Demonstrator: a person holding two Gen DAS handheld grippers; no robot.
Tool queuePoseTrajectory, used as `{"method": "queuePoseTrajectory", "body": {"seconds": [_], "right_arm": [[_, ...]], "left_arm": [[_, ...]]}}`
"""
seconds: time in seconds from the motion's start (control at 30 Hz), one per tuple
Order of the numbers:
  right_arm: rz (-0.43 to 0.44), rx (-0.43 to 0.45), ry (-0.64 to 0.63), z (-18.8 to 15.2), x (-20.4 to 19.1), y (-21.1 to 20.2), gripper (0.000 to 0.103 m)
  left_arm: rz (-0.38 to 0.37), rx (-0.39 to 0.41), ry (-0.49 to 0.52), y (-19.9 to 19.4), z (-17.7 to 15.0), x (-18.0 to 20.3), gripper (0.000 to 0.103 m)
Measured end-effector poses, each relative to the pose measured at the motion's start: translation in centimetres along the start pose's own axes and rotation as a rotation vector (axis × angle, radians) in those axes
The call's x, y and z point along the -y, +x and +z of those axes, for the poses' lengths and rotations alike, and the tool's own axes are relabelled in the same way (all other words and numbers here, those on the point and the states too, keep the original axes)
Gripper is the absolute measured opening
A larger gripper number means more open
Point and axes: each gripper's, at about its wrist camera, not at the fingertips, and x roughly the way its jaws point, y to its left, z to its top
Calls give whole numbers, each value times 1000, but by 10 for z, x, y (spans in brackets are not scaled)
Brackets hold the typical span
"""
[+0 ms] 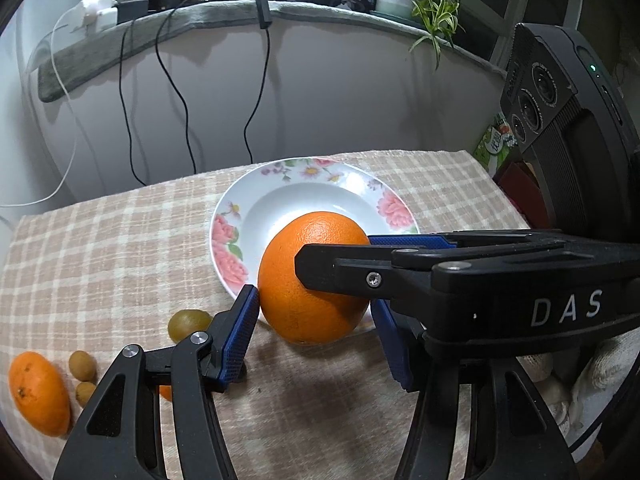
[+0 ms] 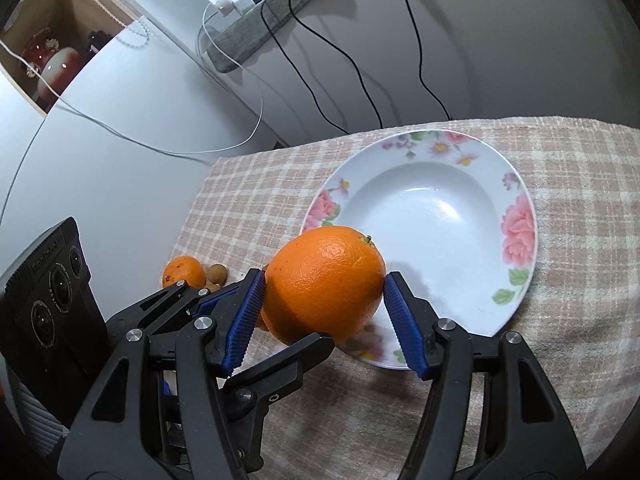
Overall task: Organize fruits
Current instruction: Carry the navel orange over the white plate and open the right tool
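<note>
Over the near edge of the flowered plate, which sits on the checked cloth covering the bench, a large orange hangs in the air between two crossing grippers. Both blue pads of the right gripper press its sides, so those fingers are spread about the fruit's full width and clamped on it. Around the same orange, the left gripper stands a little wider: its left finger touches the peel, while the other pad appears just clear of it, so whether it grips cannot be told. Roughly round, the orange shows no clear long axis; its stem end points up and toward the plate's centre. Left of the plate on the cloth lie a smaller orange, a green fruit and two small brown fruits, close together.
</note>
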Motion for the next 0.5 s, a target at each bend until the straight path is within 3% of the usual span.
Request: {"method": "queuePoseTrajectory", "body": {"seconds": [0.27, 0.37, 0.5], "right_arm": [[-13, 0, 13, 0, 4, 0, 65], [-50, 30, -19, 1, 0, -5, 73], [-63, 68, -31, 3, -3, -16, 83]], "left_arm": [[14, -14, 16, 2, 2, 2, 59], [23, -14, 15, 1, 2, 1, 71], [33, -10, 6, -4, -2, -6, 75]]}}
